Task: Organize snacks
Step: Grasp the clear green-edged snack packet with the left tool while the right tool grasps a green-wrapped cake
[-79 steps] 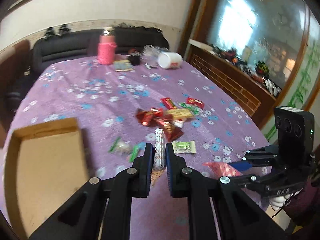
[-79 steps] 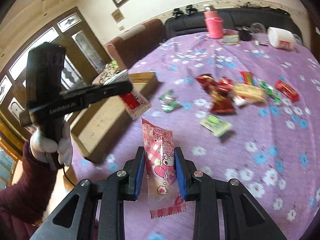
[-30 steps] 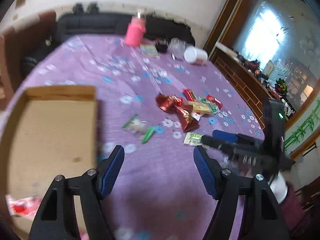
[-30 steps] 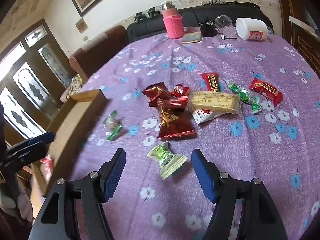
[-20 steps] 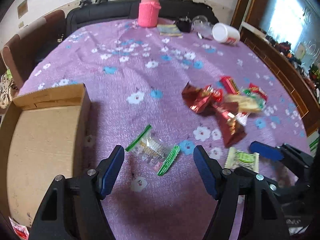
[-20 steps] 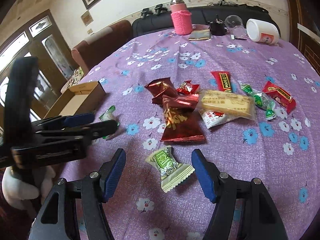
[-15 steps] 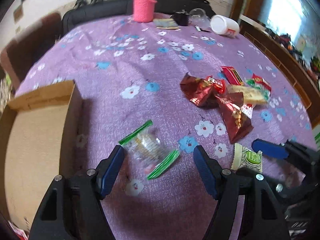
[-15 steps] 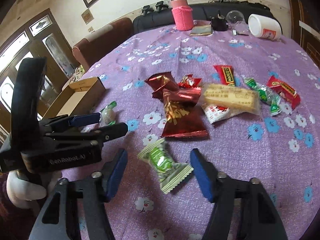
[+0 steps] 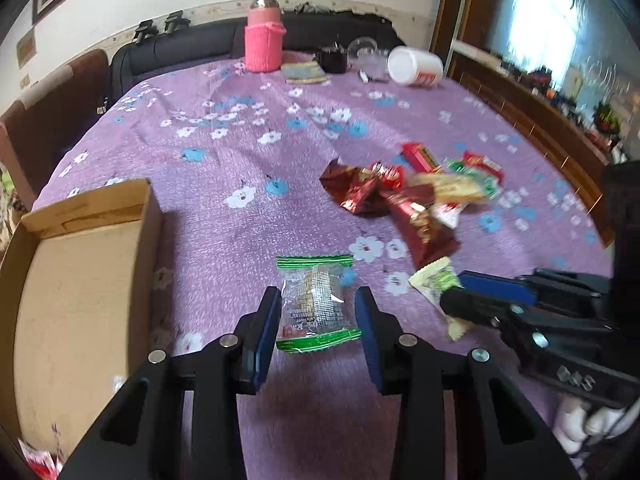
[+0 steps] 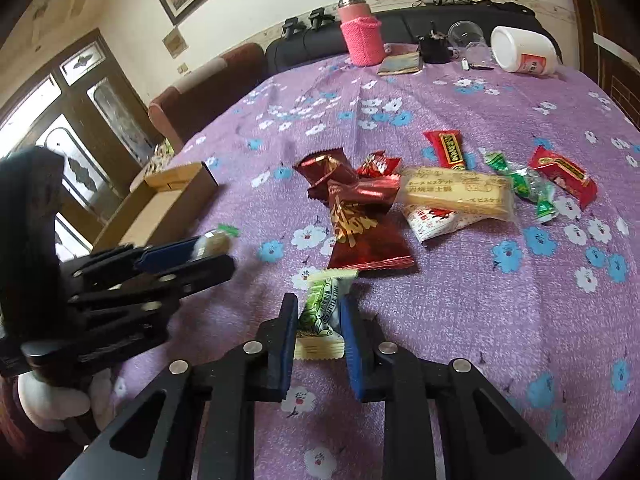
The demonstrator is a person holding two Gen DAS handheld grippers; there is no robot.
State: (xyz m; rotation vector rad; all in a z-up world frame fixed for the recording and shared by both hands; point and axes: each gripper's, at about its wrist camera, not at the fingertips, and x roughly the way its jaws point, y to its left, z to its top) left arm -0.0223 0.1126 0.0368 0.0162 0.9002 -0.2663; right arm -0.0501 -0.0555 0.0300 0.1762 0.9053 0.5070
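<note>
My right gripper is clenched on the pale green sweet near the worktop's front edge. My left gripper is closing around the clear packet, whose crinkly film sits between the pads; I can't tell if they press it yet. If they catch only film, it may slip out on lifting. The box waits at the left edge; a careless swing could drop either snack short of it.
</note>
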